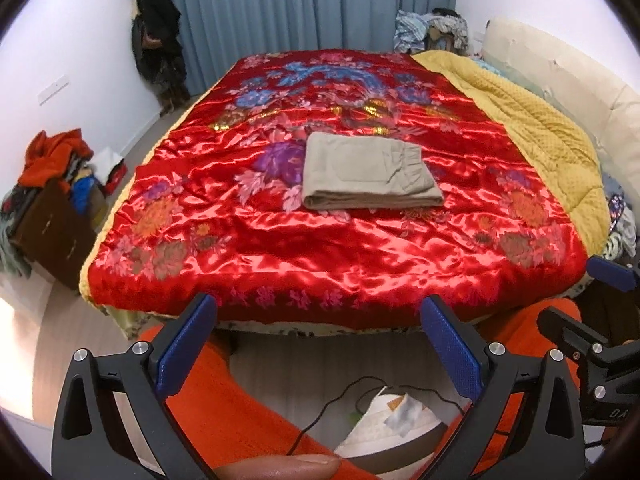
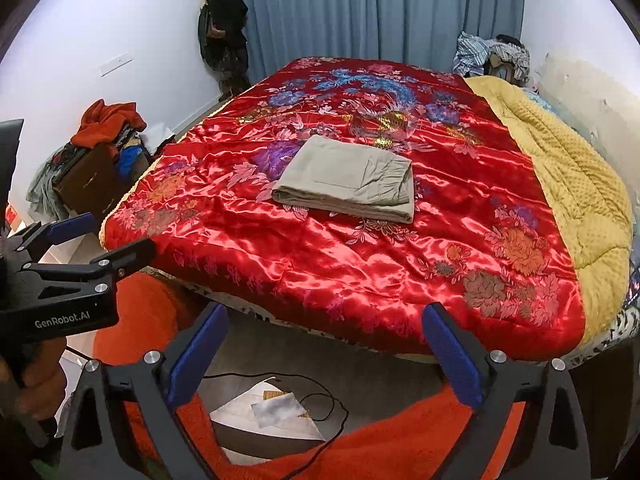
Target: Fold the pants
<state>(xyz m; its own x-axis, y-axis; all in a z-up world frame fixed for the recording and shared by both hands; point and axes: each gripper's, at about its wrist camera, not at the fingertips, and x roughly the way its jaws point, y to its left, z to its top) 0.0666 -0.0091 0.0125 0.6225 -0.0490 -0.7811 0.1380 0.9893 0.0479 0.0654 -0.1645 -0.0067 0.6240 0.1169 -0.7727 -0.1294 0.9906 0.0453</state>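
Observation:
The beige pants (image 1: 368, 172) (image 2: 348, 180) lie folded into a compact rectangle in the middle of the red satin quilt (image 1: 320, 256) (image 2: 340, 264), waistband toward the right. My left gripper (image 1: 320, 308) is open with nothing between its blue pads, held off the near edge of the bed, well short of the pants. My right gripper (image 2: 326, 312) is likewise open and empty, just before the bed's edge. Each shows in the other's view: the right gripper (image 1: 572, 292) at the right, the left gripper (image 2: 116, 236) at the left.
A yellow blanket (image 1: 540, 128) covers the bed's right side by a cream headboard (image 1: 560, 76). A dark cabinet heaped with clothes (image 1: 52, 216) stands left. Below the grippers are a person's orange-clad legs (image 1: 224, 408), a cable and a white bag (image 1: 384, 424) on the floor.

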